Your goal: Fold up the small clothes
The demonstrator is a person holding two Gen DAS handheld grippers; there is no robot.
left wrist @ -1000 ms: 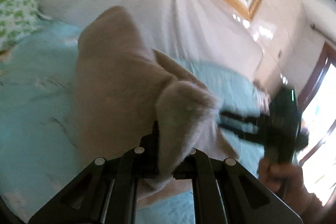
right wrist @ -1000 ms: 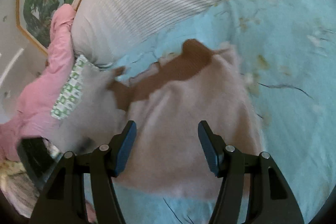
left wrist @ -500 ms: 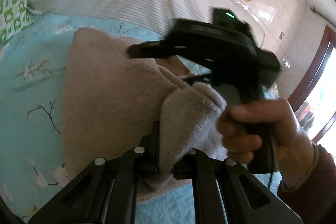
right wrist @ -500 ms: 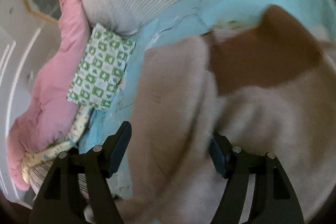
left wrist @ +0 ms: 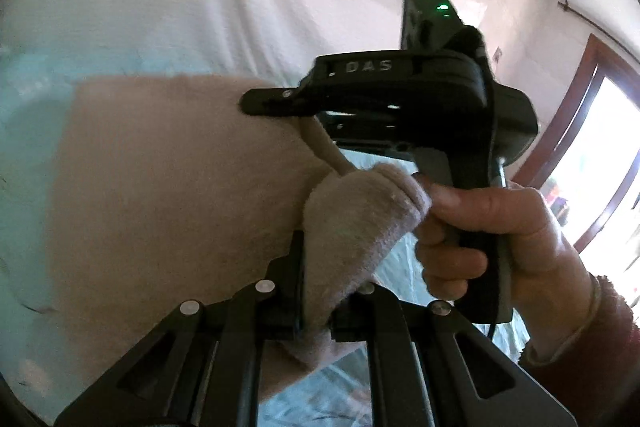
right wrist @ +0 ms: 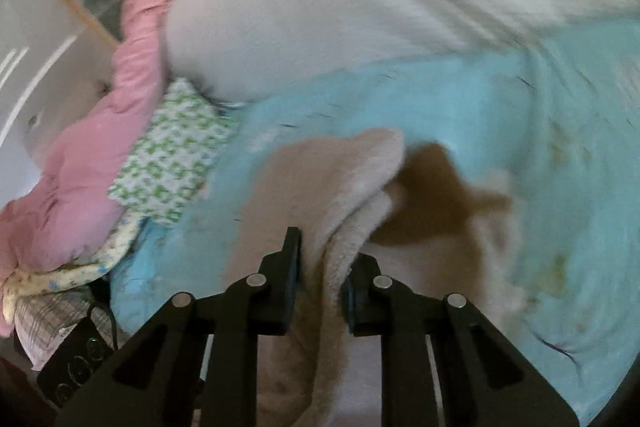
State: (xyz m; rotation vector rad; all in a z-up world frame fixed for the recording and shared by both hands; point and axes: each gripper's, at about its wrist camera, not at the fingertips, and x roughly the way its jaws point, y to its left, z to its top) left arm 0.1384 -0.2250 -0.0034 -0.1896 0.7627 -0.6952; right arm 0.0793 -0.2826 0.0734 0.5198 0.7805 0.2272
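We see left gripper (left wrist: 316, 311) fingers clamped on beige garment (left wrist: 168, 195) | right gripper (right wrist: 322, 291) fingers closing around its fold | bed (right wrist: 460, 99) at 12 o'clock

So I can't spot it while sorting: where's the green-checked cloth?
In the right wrist view, the green-checked cloth lies at left on the blue bedsheet, between the pink quilted garment and the beige garment.
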